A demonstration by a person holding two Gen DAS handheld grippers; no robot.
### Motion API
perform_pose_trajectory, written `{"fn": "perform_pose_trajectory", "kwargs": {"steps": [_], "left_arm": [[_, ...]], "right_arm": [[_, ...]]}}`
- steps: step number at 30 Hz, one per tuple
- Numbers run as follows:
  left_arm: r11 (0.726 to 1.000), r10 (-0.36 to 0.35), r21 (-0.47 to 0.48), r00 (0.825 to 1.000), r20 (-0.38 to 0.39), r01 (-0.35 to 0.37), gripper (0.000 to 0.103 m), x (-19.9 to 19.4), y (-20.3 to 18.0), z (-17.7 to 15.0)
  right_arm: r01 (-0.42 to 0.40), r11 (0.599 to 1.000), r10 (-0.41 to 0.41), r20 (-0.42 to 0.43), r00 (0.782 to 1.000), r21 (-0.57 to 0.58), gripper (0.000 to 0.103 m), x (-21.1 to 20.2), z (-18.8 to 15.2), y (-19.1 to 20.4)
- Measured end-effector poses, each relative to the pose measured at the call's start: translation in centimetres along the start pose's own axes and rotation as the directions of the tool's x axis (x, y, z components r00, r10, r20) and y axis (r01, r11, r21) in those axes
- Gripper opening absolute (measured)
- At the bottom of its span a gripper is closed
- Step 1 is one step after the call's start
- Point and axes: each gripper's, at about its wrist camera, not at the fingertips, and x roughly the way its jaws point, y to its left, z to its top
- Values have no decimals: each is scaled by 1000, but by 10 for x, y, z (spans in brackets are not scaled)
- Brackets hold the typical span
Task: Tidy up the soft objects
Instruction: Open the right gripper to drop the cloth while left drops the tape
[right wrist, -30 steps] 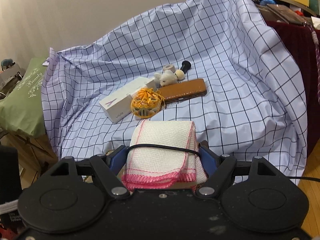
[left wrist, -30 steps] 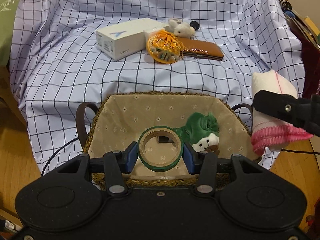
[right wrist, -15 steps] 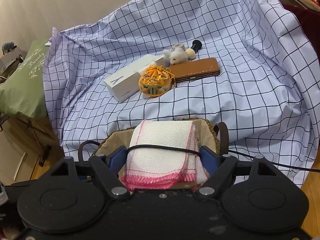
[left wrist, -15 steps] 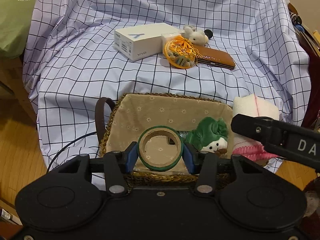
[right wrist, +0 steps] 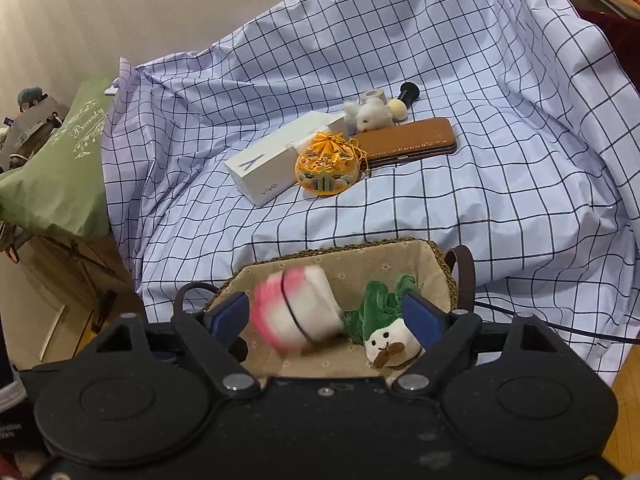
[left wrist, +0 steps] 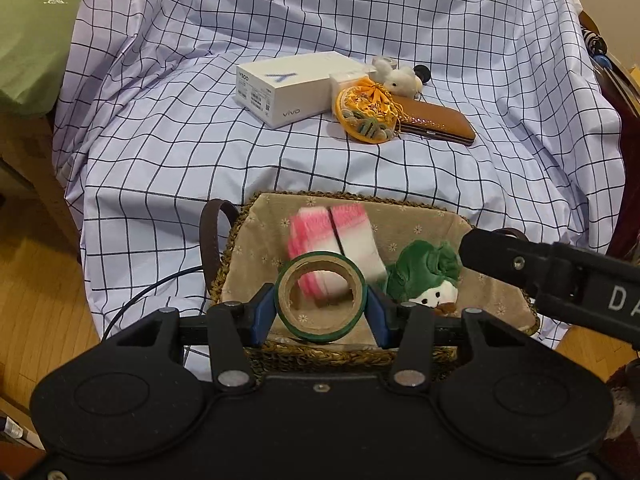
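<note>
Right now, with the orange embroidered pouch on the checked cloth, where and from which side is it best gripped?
Probably the gathered, tied top of the orange pouch, coming from above. It bunches narrow there, while the round body is wide and flat. The white box and the brown case crowd its sides.

A white phone box (left wrist: pixel 286 87) and a brown leather case (left wrist: pixel 436 122) lie on the checked sheet (left wrist: pixel 200 140).
</note>
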Motion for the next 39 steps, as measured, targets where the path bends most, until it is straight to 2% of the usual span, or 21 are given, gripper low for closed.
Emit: {"fn": "perform_pose_trajectory", "kwargs": {"steps": [16,20,24,39], "left_arm": [[998,-49,33,999,-17,50,47,8,-8,1],[998,-44,45,999,-12,45,47,11,-10,2],[998,-38,58,999,-10,38,54,9,-13,-1],[999,-22,46,1000,-12,22,54,4,-11,-2]], "right_arm": [[25,999,-24,-7,1000,33,84,1,-2,-4],[27,999,-27,-6,1000,38,84,0,-3,-6],[27,999,-27,-8,1000,39,84,0,-3,-6],[28,999,-28,-9,1000,40,84,0,-2,-6]]}}
